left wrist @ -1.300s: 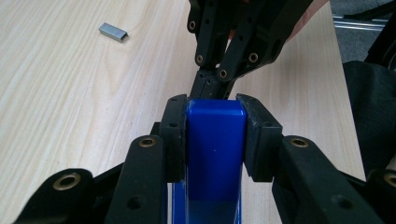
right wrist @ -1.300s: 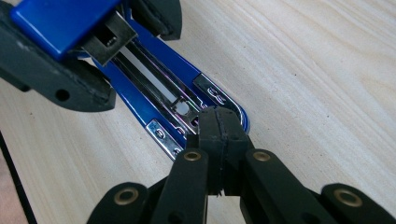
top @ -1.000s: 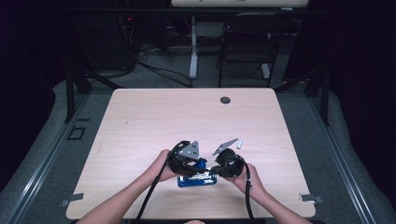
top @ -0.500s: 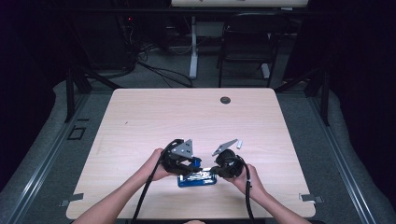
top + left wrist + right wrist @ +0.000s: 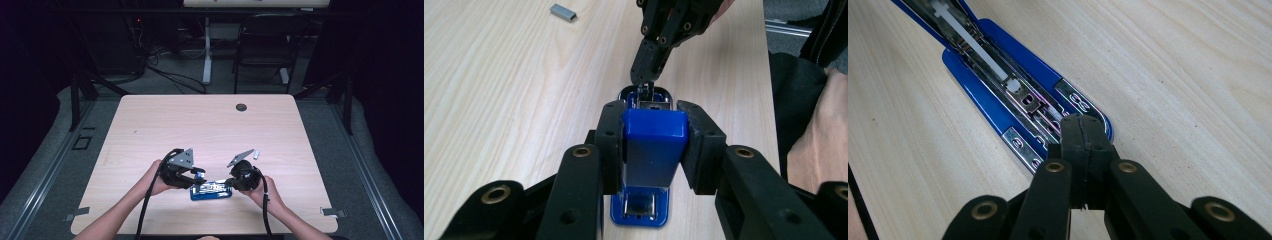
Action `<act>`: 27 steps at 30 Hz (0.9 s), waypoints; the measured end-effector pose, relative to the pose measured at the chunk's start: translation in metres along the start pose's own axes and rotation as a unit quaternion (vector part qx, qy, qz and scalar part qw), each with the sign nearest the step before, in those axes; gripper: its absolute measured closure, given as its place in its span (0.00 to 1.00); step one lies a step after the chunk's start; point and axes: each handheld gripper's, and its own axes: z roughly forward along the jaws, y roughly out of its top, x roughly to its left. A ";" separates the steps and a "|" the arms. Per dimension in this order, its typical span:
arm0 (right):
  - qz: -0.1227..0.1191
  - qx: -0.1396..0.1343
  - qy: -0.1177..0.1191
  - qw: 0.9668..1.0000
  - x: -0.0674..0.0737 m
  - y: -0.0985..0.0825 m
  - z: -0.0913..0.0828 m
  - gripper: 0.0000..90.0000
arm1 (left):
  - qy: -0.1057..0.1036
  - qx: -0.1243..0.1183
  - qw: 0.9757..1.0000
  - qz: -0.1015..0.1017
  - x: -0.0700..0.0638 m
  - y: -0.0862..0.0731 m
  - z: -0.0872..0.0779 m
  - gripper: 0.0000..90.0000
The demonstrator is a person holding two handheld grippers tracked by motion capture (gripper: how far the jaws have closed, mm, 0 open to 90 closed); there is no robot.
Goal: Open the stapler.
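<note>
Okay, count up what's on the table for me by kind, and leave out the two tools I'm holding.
Blue stapler, lid swung up: 1
Strip of loose staples: 1
Round black grommet in the table top: 1
Total: 3

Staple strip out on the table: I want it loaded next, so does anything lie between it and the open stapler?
Nothing visible does: bare table lies between the staple strip and the stapler.
</note>
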 end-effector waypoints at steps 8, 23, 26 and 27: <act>-0.001 0.001 0.001 1.000 -0.001 0.000 0.000 1.00 | 0.005 0.003 1.000 -0.017 -0.001 -0.012 -0.011 0.73; 0.000 0.001 0.000 1.000 0.000 0.000 0.000 1.00 | 0.010 0.019 0.998 -0.061 0.001 -0.042 -0.025 0.73; 0.000 0.002 -0.001 1.000 0.000 0.000 0.000 1.00 | 0.005 0.023 0.997 -0.077 0.001 -0.053 -0.025 0.72; 0.001 0.000 0.000 1.000 0.000 0.000 0.000 1.00 | 0.004 0.024 0.996 -0.081 0.001 -0.055 -0.025 0.72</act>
